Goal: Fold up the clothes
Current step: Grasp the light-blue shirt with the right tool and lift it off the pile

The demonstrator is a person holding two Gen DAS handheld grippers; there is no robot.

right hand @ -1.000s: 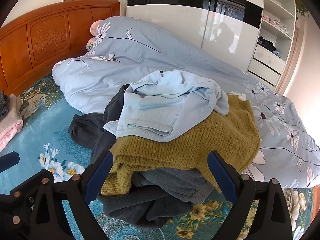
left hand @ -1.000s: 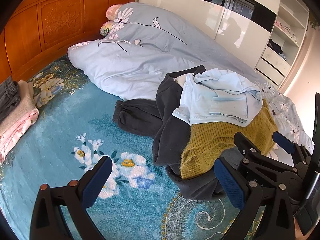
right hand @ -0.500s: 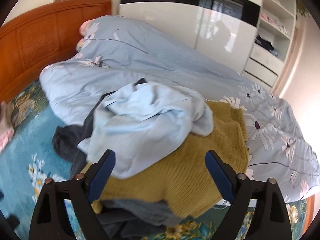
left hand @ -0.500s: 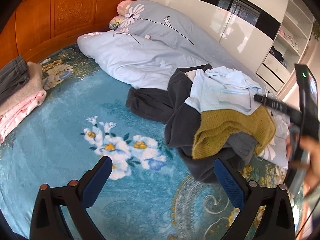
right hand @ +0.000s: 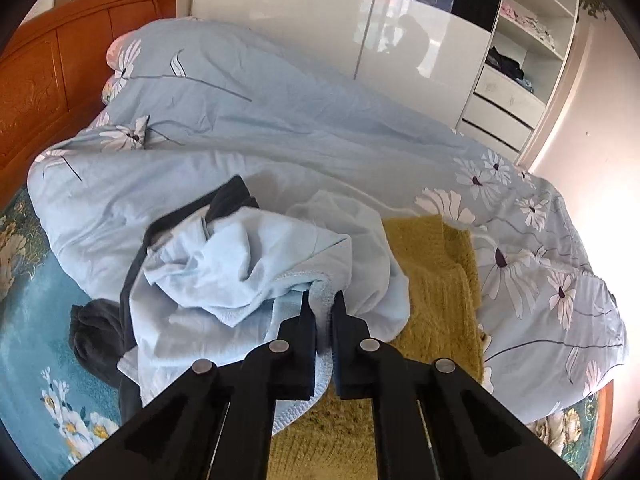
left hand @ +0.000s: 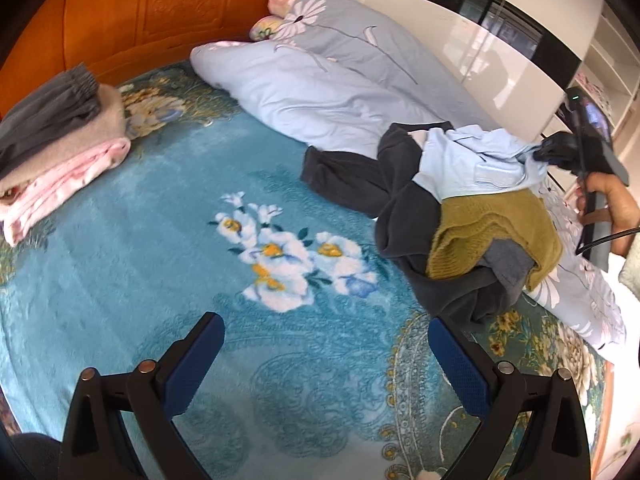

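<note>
Pale blue cloth is pinched between the two black fingers of the right gripper [right hand: 323,300], which are pressed together on a hemmed edge of the light blue shirt [right hand: 256,264]. This shirt lies on top of the pile of unfolded clothes: under it is a mustard sweater [right hand: 432,280], and below that some dark grey trousers [left hand: 352,176], all resting partly on the blue floral blanket [left hand: 120,280] and partly against the bunched pale duvet [right hand: 280,128]. The left gripper [left hand: 326,364] hangs over the bare part of the blanket with its blue pads wide apart and nothing between them. I judge that the step in hand is to take one garment out of the pile, so the folding itself is not yet begun. The next move probably calls for lifting the shirt up and away from the sweater, then carrying it to the open blanket, where the left gripper can catch a second edge and spread it flat. The shirt is crumpled and one fold goes under itself, so it may drag the sweater a little. For room, the blanket in front of the left gripper is wide and flat. A stack of folded clothes [left hand: 60,144] sits at its far left near the wooden headboard [left hand: 160,12], and the duvet closes the far side.
</note>
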